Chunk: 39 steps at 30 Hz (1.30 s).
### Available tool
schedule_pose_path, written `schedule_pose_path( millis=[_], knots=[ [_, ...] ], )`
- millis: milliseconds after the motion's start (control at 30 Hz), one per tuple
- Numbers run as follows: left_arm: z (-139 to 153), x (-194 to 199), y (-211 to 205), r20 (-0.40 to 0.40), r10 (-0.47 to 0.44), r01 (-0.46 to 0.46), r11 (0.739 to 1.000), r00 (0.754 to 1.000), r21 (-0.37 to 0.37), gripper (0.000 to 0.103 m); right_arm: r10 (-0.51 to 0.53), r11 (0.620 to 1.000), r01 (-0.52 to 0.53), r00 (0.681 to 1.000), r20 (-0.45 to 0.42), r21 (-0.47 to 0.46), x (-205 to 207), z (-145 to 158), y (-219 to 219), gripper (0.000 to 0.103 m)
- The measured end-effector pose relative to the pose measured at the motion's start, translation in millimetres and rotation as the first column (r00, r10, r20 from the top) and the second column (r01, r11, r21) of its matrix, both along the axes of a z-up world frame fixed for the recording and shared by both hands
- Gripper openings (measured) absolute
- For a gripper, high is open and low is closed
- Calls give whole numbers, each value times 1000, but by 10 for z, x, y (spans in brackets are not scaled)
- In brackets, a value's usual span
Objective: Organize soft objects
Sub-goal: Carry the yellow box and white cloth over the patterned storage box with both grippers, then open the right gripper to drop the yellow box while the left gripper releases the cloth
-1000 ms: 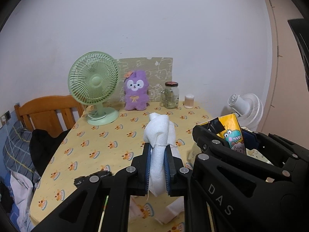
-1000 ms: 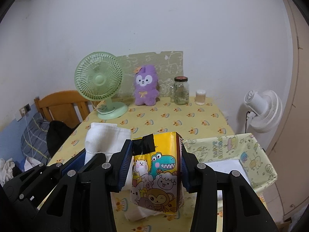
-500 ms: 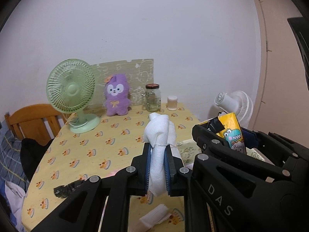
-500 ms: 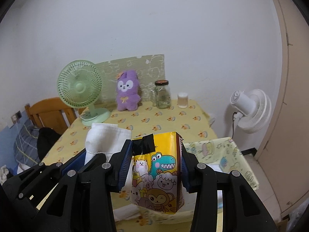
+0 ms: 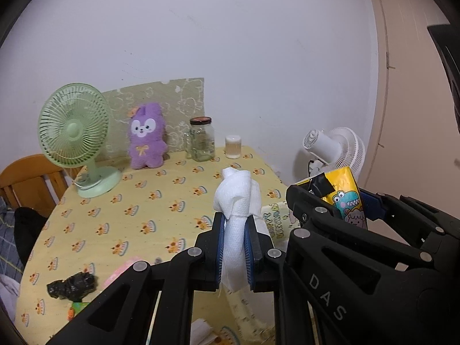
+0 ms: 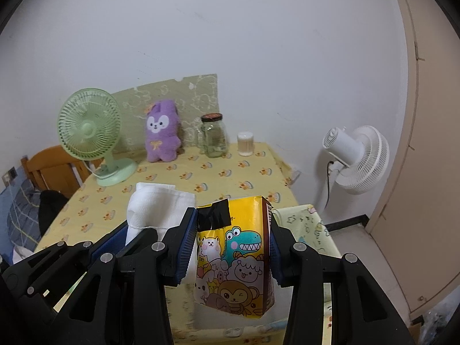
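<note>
Your left claw is clamped on the towel, its pads pressing the white roll at its lower half. The towel is light and soft; it squashes where you pinch it and bulges above, so take it at mid-body, as here, not at a loose edge that would unroll. Its long axis stands nearly upright between the pads, the knotted top pointing up and away from you, a loose tail hanging below.

Your right claw, just to the right of the left one, is closed across the pack, a yellow cartoon-printed tissue pack. It looks light and yielding, with a slick wrapper that could slide, so grip the flat sides firmly. Its long axis runs vertical, the black-taped end up and the printed face toward the camera.

Below and right of the right claw sits the bin, a patterned fabric box, likely the destination. Beyond both claws lies the surface, with a plush at its far edge.
</note>
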<state>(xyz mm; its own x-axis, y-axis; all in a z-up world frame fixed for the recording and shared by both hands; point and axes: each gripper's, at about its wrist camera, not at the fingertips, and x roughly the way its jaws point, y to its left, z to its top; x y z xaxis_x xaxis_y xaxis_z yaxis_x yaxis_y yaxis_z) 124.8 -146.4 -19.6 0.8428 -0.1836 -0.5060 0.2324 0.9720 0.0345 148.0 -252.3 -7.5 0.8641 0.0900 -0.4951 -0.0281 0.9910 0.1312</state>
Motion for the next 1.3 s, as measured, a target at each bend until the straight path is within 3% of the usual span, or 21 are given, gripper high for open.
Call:
schedule_pose_path(
  millis=[33,467,567,667,733,867,1000,1067,1133,1233,1300],
  knots=[
    [-16,23,-34,-1,-4,4,999,1000,41,11,-4,1000,4,1000,-3,1,22,-21,-33,48],
    [-278,304,-354,-66,-37,42,996,997,77,15,-55,998,55,997,-47,-4,264,-287,-353,48],
    [-384,364,-404,-97,-41,51,994,994,95,23,-66,998,67,995,-78,5,317,-397,-410,48],
    [-462,416,-438,-126,-47,61,992,991,108,41,-73,997,74,992,-105,9,367,-505,-454,48],
    [-497,444,-456,-144,-38,56,991,989,124,59,-72,997,73,991,-117,9,408,-552,-468,48],
    [-489,476,-497,-161,-19,46,984,987,169,67,-41,998,47,991,-130,44,480,-610,-491,48],
    [-482,496,-495,-179,-13,45,984,984,171,69,-17,998,24,991,-131,54,533,-613,-479,48],
    [-480,492,-495,-180,-14,45,985,984,169,70,-5,998,13,992,-129,57,552,-607,-473,52],
    [-471,484,-491,-181,-18,48,985,983,164,72,2,998,5,991,-131,57,565,-608,-467,71],
    [-457,490,-486,-177,-27,55,987,984,154,78,-11,998,18,993,-118,57,550,-590,-473,89],
    [-442,475,-477,-175,-40,66,987,984,144,81,-29,998,35,993,-113,46,526,-567,-474,90]
  ],
)
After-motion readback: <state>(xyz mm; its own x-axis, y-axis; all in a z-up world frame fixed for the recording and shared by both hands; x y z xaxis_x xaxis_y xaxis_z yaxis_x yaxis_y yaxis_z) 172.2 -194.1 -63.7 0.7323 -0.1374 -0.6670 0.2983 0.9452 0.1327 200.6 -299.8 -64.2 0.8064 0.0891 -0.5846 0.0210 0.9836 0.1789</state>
